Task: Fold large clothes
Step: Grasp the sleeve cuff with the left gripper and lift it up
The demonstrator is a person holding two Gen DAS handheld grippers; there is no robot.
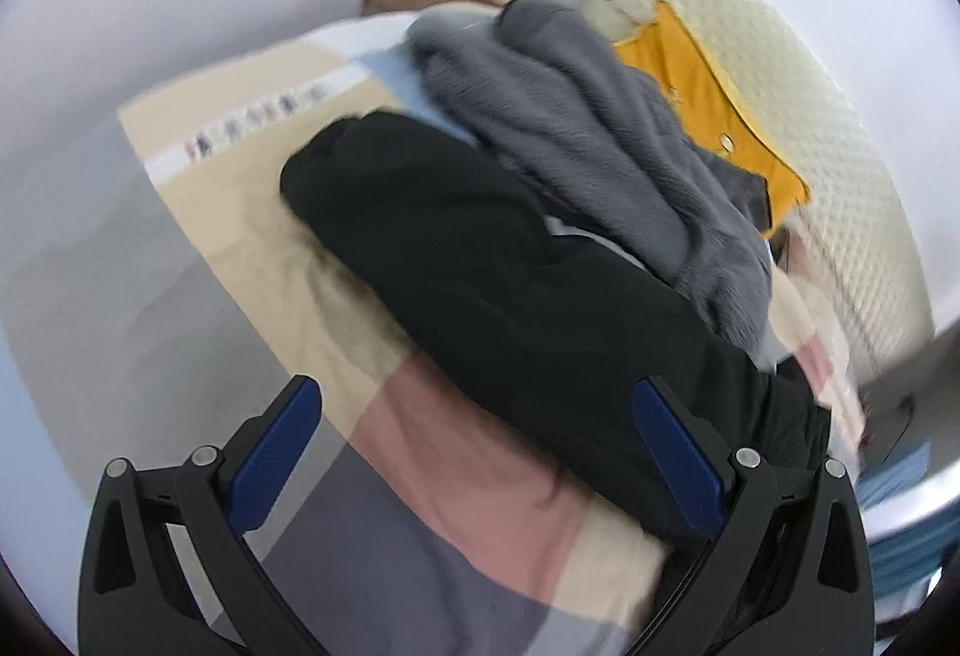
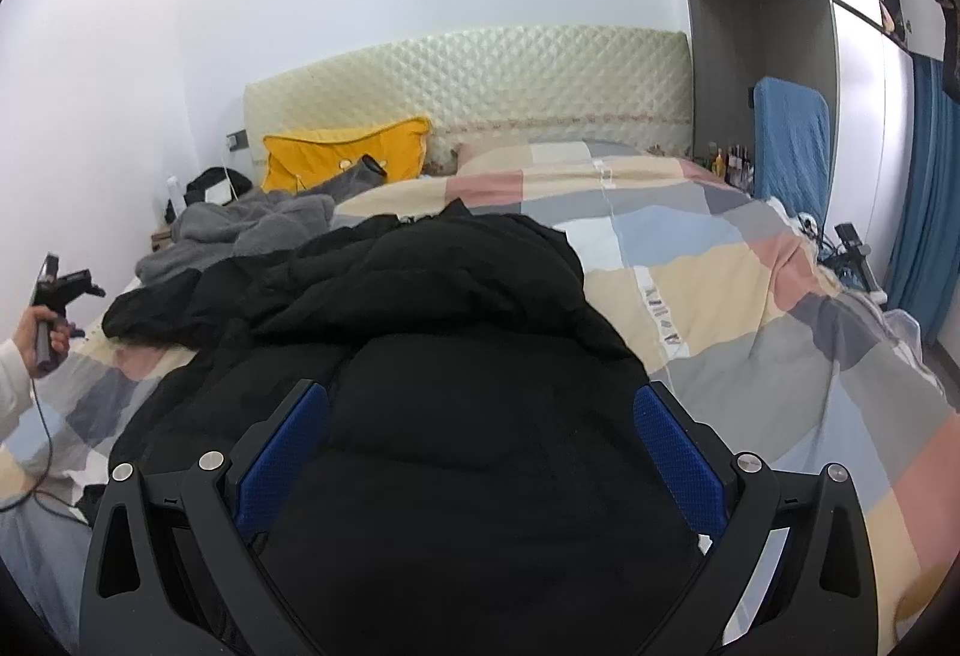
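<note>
1. The black jacket is matt, slightly crinkled cloth, puffy like padded fabric; it fills the middle of the right wrist view.
2. The grey garment, upper centre of the left wrist view, is fuzzy, fleece-like cloth.
3. The patchwork bedcover is smooth, matt woven cloth.
4. The yellow pillow, upper left, is smooth cloth with a faint sheen.
5. The headboard is cream quilted padding, lightly glossy.
6. The left gripper and right gripper, at the lower edge of each view, have matt black plastic frames, shiny metal pins and blue textured pads.
</note>
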